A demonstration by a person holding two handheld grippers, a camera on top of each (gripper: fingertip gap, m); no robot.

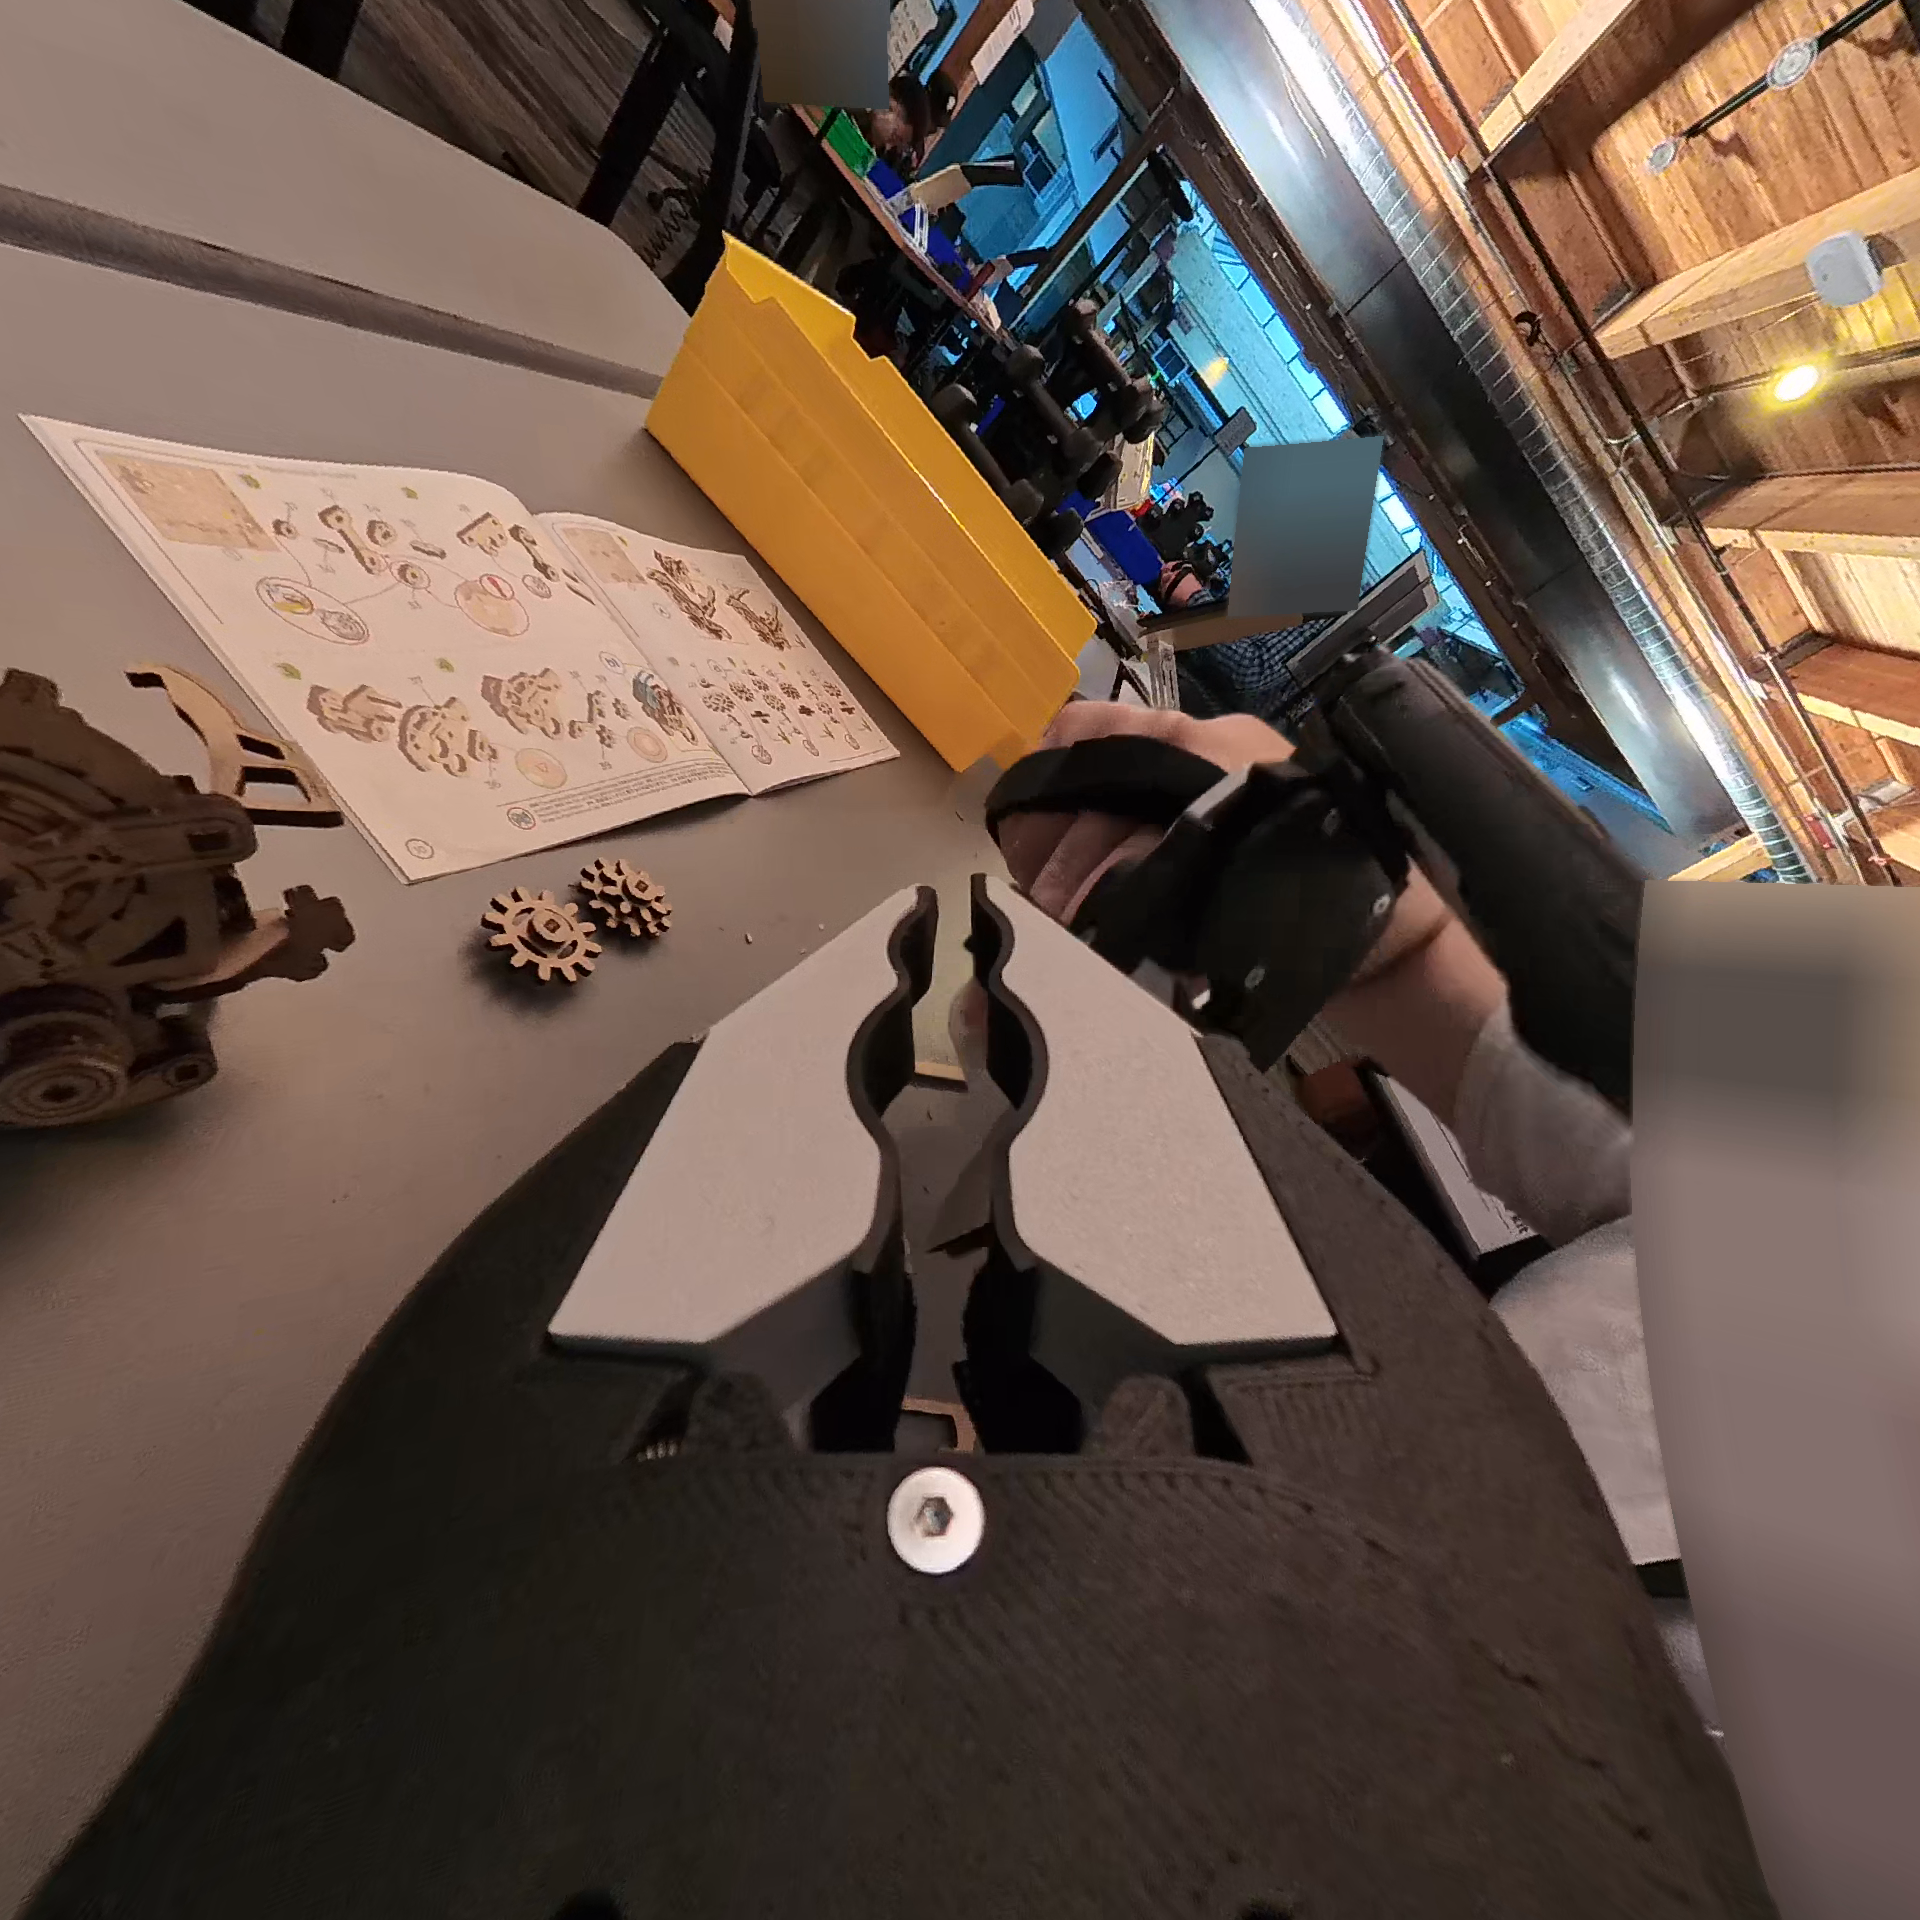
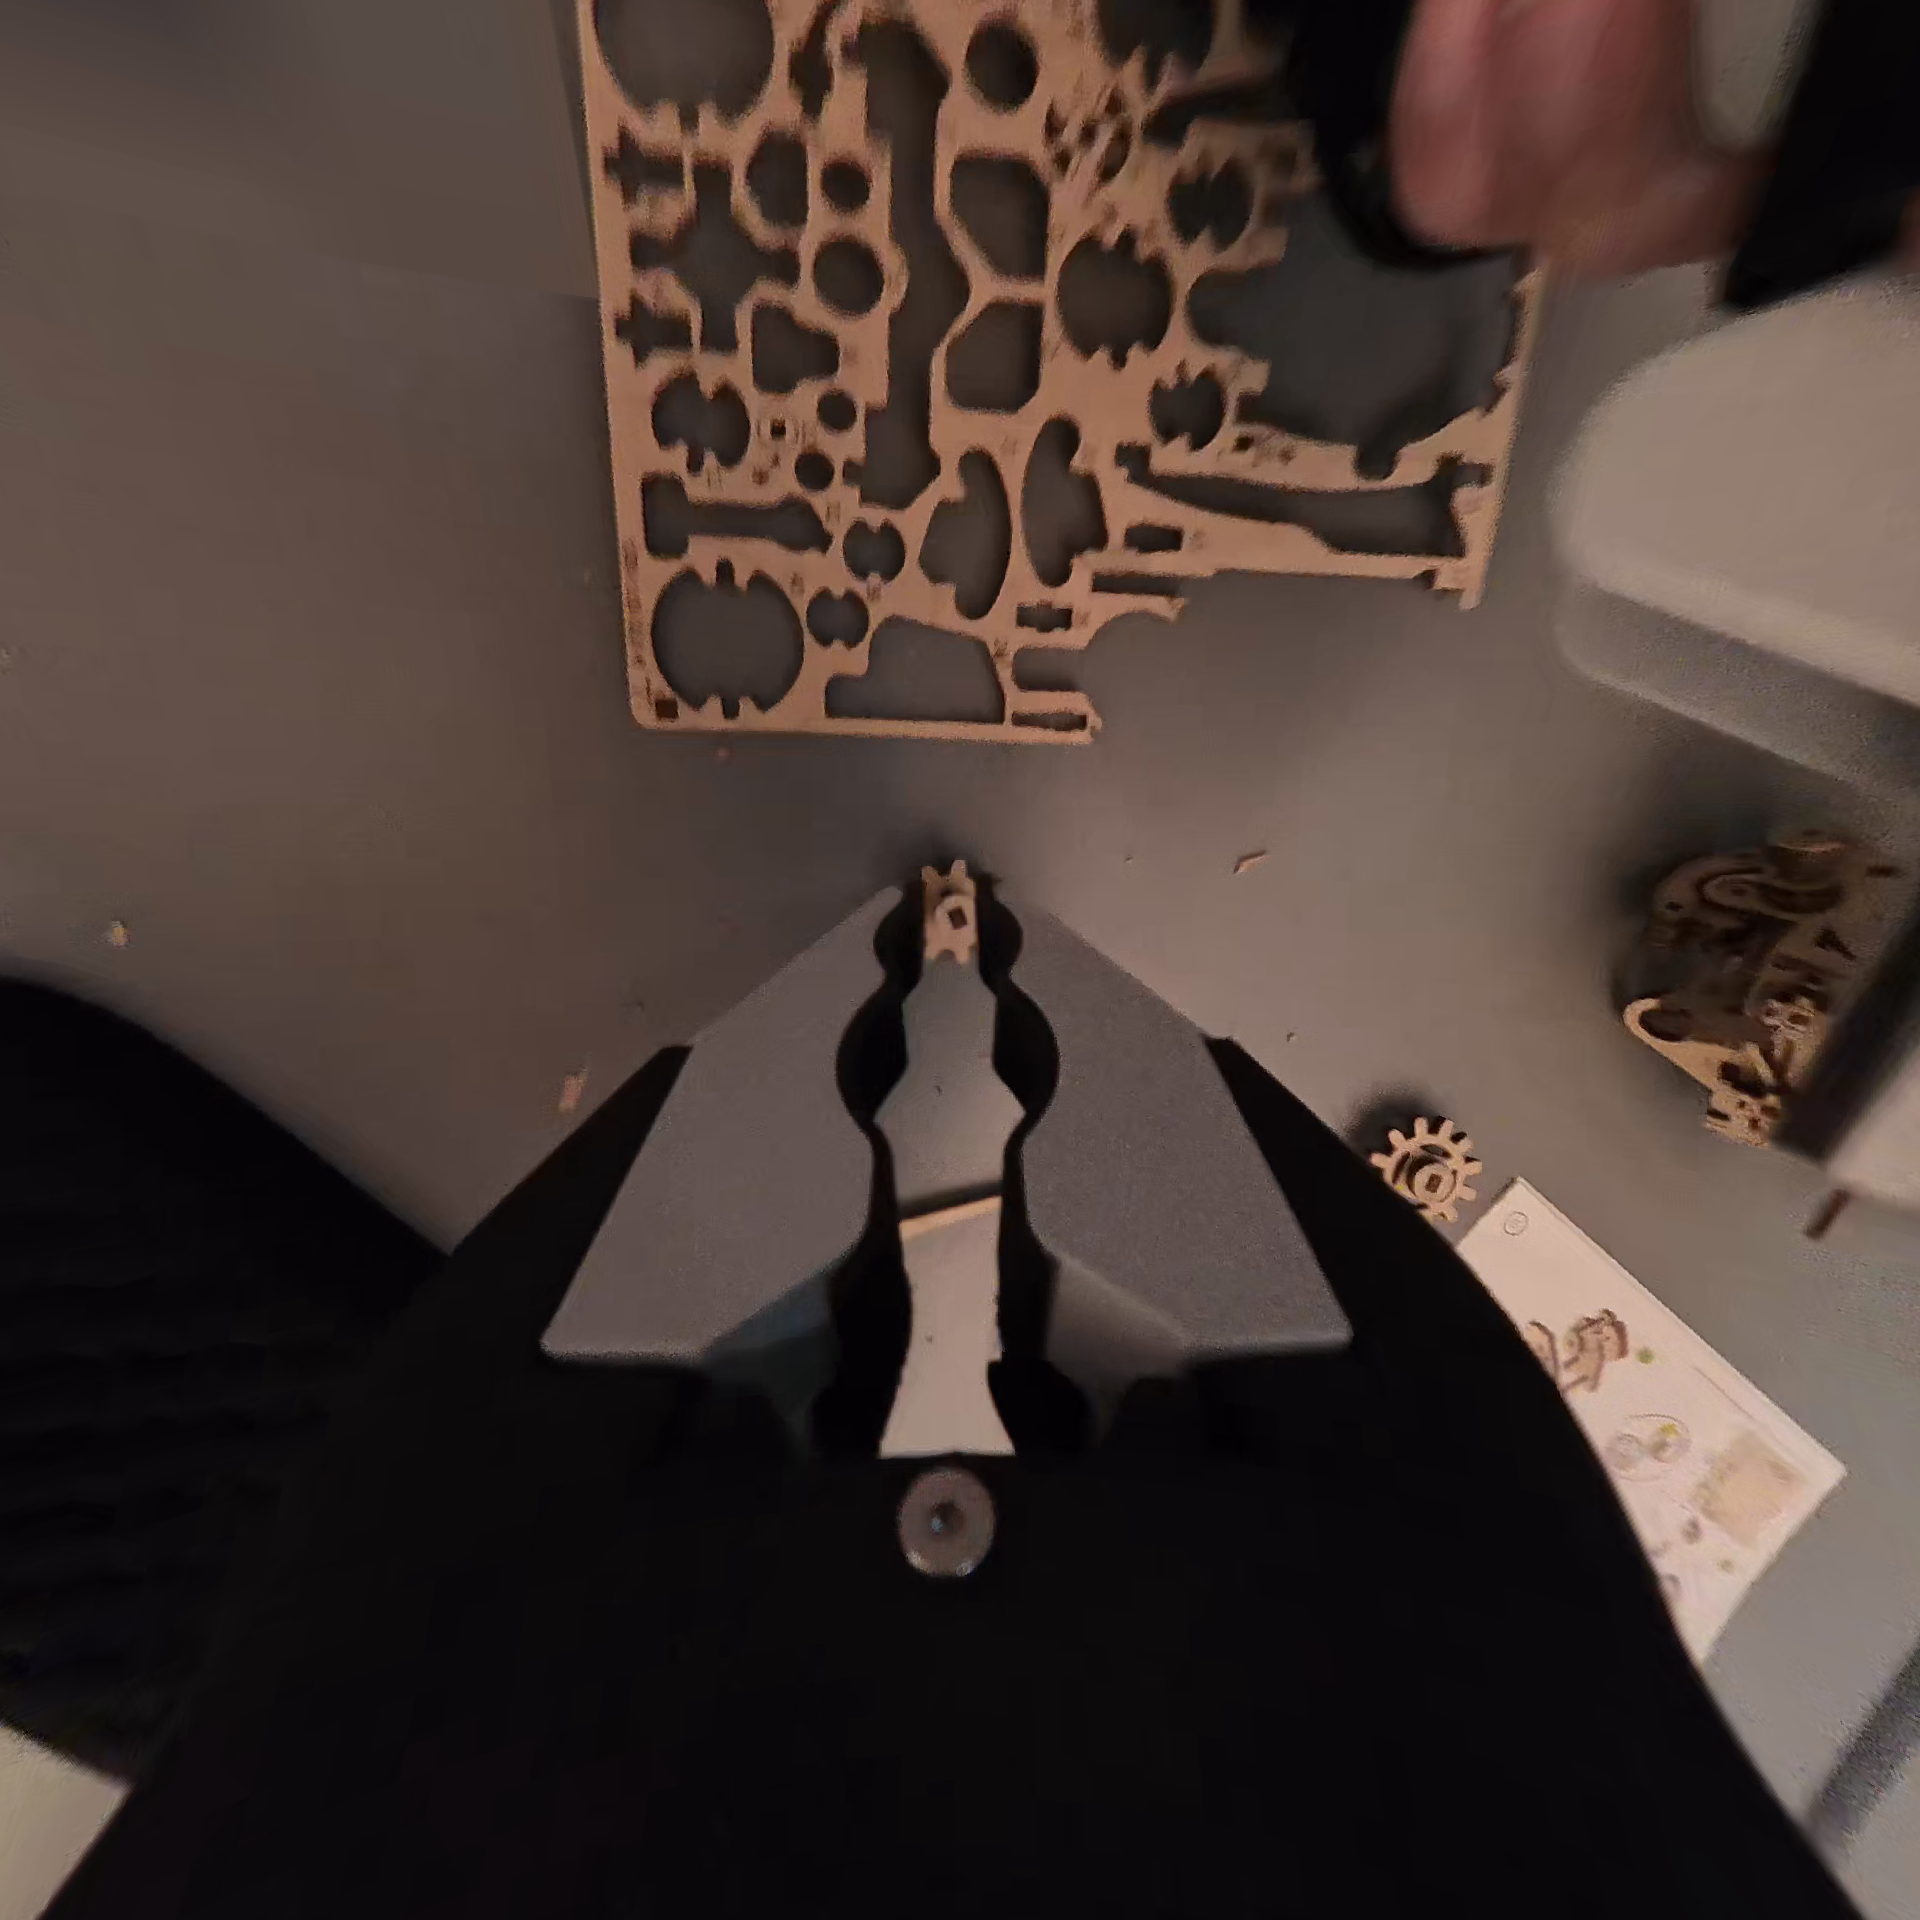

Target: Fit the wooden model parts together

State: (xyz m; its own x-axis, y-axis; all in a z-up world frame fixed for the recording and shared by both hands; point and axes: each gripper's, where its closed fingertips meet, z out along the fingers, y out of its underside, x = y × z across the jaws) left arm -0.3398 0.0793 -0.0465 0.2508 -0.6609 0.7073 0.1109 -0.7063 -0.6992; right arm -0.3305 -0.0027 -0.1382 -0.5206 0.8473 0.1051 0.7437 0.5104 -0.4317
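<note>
My right gripper (image 2: 948, 920) is shut on a small wooden gear (image 2: 948, 914), held at the fingertips above the grey table. A wooden sheet with many cut-out holes (image 2: 1039, 364) lies just beyond it. My left gripper (image 1: 954, 904) has its fingers nearly together, with only a narrow slit and nothing visible between them. Two loose wooden gears (image 1: 540, 935) (image 1: 623, 896) lie to its left. The partly built wooden model (image 1: 94, 935) stands at the far left and also shows in the right wrist view (image 2: 1745, 977). A hand holds the right gripper's body (image 1: 1247, 883) just right of my left fingertips.
An open instruction booklet (image 1: 468, 644) lies beyond the gears, with a curved wooden piece (image 1: 239, 738) beside it. A yellow bin (image 1: 862, 520) stands at the table's far edge. One gear (image 2: 1425, 1164) and the booklet (image 2: 1662, 1434) sit right of my right gripper. Spacing between my two grippers at the tips: around 12 centimeters.
</note>
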